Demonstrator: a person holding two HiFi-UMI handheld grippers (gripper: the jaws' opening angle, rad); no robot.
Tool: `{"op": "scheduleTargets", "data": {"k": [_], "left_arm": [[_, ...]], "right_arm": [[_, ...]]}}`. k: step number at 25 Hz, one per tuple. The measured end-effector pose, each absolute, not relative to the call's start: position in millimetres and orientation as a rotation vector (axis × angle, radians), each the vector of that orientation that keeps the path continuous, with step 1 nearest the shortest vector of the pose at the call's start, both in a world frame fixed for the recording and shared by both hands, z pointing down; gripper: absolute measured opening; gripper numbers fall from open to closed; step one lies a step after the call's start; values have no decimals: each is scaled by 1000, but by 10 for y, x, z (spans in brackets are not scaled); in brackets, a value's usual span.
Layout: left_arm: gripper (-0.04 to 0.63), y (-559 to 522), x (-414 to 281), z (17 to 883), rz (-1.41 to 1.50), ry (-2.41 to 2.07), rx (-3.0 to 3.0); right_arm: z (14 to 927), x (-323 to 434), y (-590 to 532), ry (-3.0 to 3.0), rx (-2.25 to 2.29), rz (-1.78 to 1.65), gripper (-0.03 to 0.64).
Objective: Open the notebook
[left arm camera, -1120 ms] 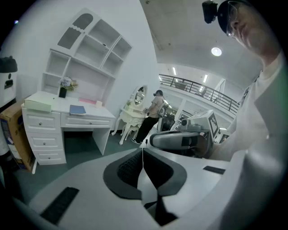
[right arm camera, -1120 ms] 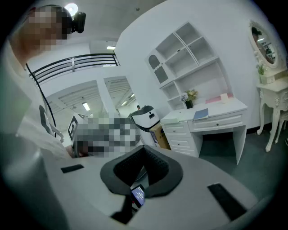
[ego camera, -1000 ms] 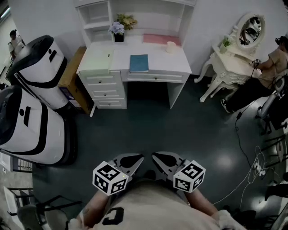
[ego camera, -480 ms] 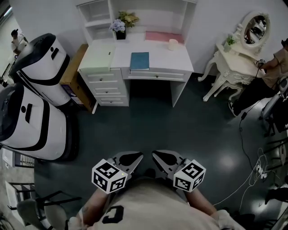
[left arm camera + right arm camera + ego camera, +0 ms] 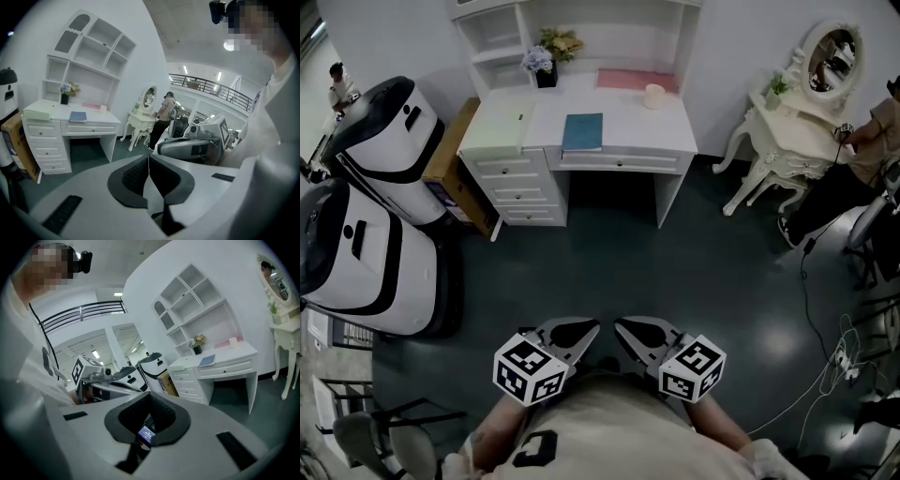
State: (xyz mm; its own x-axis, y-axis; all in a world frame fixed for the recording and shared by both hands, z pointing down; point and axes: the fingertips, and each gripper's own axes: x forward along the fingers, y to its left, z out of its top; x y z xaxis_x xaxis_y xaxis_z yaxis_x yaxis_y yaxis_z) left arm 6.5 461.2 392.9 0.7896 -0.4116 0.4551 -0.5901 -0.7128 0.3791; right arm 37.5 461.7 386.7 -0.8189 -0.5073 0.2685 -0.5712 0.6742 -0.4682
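Note:
A closed blue notebook (image 5: 583,132) lies flat on the white desk (image 5: 633,124), near its front edge above the kneehole. It also shows small and far off in the left gripper view, notebook (image 5: 78,116), and in the right gripper view, notebook (image 5: 207,361). My left gripper (image 5: 592,326) and right gripper (image 5: 622,324) are held side by side close to the person's torso, a long stretch of dark floor away from the desk. The left gripper (image 5: 149,157) has its jaws closed together with nothing in them. The right gripper (image 5: 151,395) looks the same, shut and holding nothing.
On the desk are a pale green box (image 5: 499,122), a flower pot (image 5: 542,67), a pink item (image 5: 636,81) and a small cup (image 5: 653,96). Two large white-and-black machines (image 5: 366,197) and a brown box (image 5: 450,159) stand left. A vanity table (image 5: 787,122), a seated person (image 5: 872,131) and floor cables (image 5: 825,352) are right.
The view has drifted a little, so the desk sits slightly further left in the frame. Both grippers keep their place by the torso and stay shut.

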Motion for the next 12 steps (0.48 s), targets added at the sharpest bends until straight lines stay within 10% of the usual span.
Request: {"op": "scheduleTargets", "data": {"k": [12], "left_arm": [[18,4368,176,4027,498,-721,2449]], "right_arm": [[3971,534,4435,-2738,926,894,14]]}}
